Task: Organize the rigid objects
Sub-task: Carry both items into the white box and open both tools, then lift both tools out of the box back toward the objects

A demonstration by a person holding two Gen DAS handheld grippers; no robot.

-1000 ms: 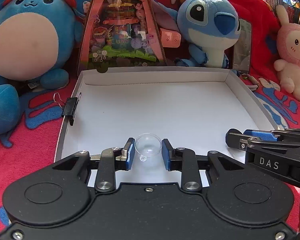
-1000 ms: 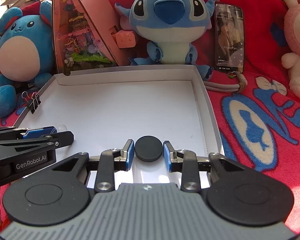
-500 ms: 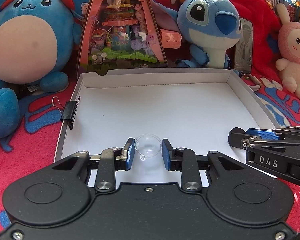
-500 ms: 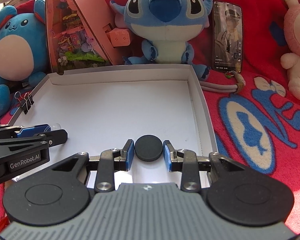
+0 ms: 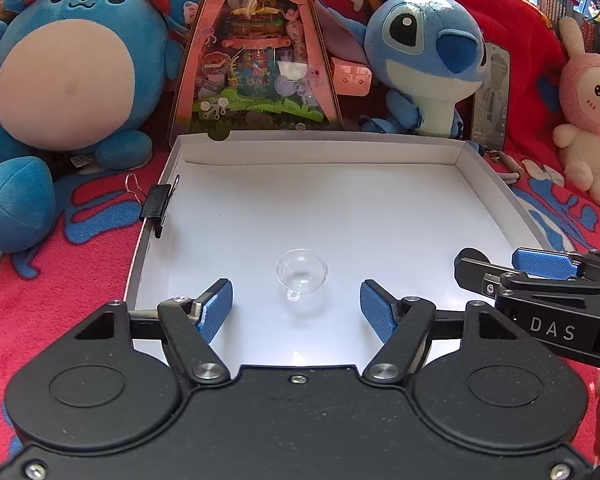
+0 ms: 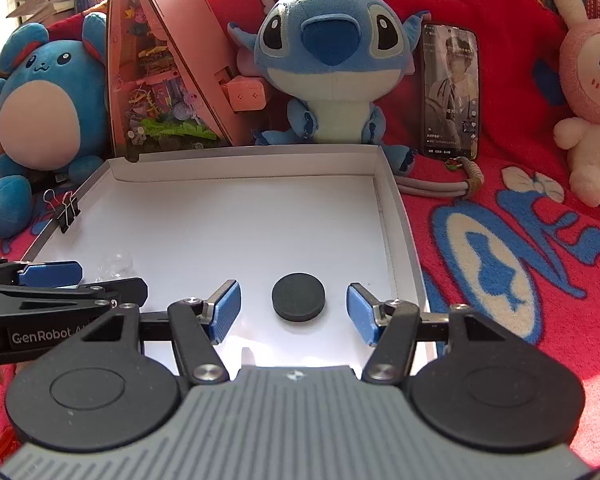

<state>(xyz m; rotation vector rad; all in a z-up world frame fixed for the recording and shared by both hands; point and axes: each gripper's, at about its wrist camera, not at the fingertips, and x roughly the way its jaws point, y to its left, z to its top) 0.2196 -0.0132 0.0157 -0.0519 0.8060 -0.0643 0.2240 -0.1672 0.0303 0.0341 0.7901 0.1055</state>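
Note:
A clear plastic half-sphere (image 5: 301, 276) with a small loop lies on the floor of a shallow white cardboard tray (image 5: 320, 151). My left gripper (image 5: 296, 310) is open, and the half-sphere rests free between its blue pads. A black round disc (image 6: 298, 297) lies in the same tray (image 6: 244, 168) near its right wall. My right gripper (image 6: 294, 312) is open around the disc without touching it. The half-sphere also shows in the right wrist view (image 6: 116, 265), behind the left gripper's fingers.
A black binder clip (image 5: 156, 205) grips the tray's left wall. Behind the tray stand a blue round plush (image 5: 66, 80), a pink triangular toy box (image 5: 260, 60), a Stitch plush (image 6: 332, 68) and a phone (image 6: 450, 90). A pink bunny plush (image 6: 592, 108) sits right on the red blanket.
Both grippers have opened. The half-sphere and the black disc, held before, now lie loose on the tray floor between the spread pads.

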